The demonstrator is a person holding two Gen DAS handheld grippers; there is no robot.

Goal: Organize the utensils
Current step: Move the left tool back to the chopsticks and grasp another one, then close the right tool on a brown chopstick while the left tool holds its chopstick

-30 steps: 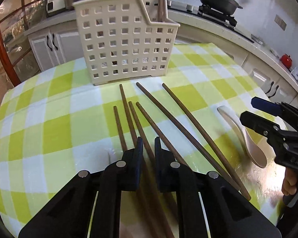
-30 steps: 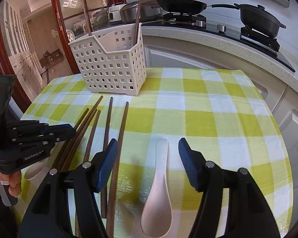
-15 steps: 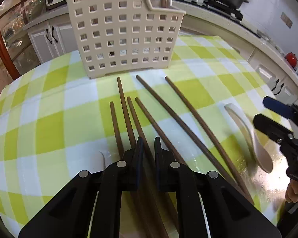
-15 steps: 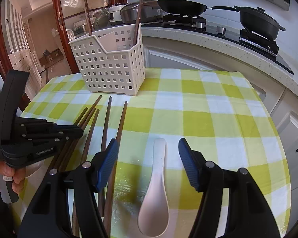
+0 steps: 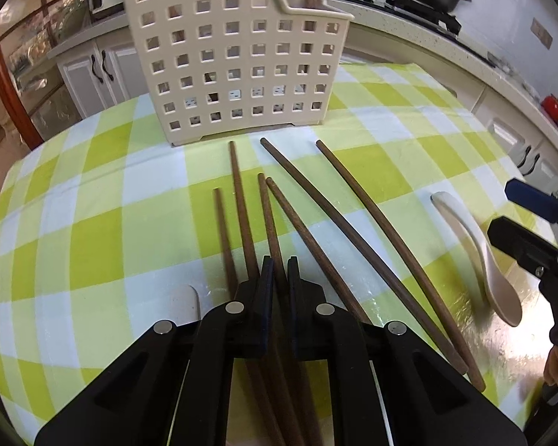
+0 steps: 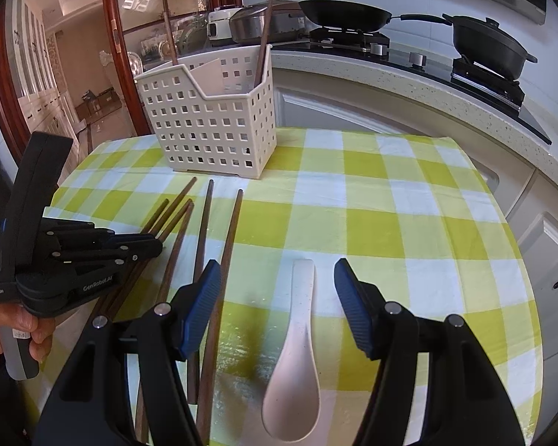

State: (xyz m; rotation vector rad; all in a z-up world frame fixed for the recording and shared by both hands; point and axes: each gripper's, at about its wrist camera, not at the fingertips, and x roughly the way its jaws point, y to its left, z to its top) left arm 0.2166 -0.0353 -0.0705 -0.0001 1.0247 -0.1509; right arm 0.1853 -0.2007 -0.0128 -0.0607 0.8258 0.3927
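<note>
Several brown chopsticks (image 5: 353, 223) lie fanned on the checked tablecloth in front of a cream slotted basket (image 5: 234, 59). My left gripper (image 5: 279, 264) is low over them. Its jaws are closing, nearly together, and pinch one chopstick (image 5: 266, 208) that runs between them. In the right wrist view the left gripper (image 6: 156, 247) lies over the same chopsticks (image 6: 204, 230). A white spoon (image 6: 297, 353) lies on the cloth between the wide-apart jaws of my right gripper (image 6: 277, 278), which is open and clear of it. The basket (image 6: 212, 122) holds two upright chopsticks.
A second pale spoon handle (image 5: 184, 301) shows beside the left fingers. Behind the table runs a counter with a hob, a frying pan (image 6: 342, 13) and a lidded pot (image 6: 487, 42). The table edge drops off at the right toward cabinets (image 6: 547, 245).
The left gripper has edged forward along the chopsticks toward the basket, and its jaws have drawn slightly closer together. The right gripper and the spoon have stayed put.
</note>
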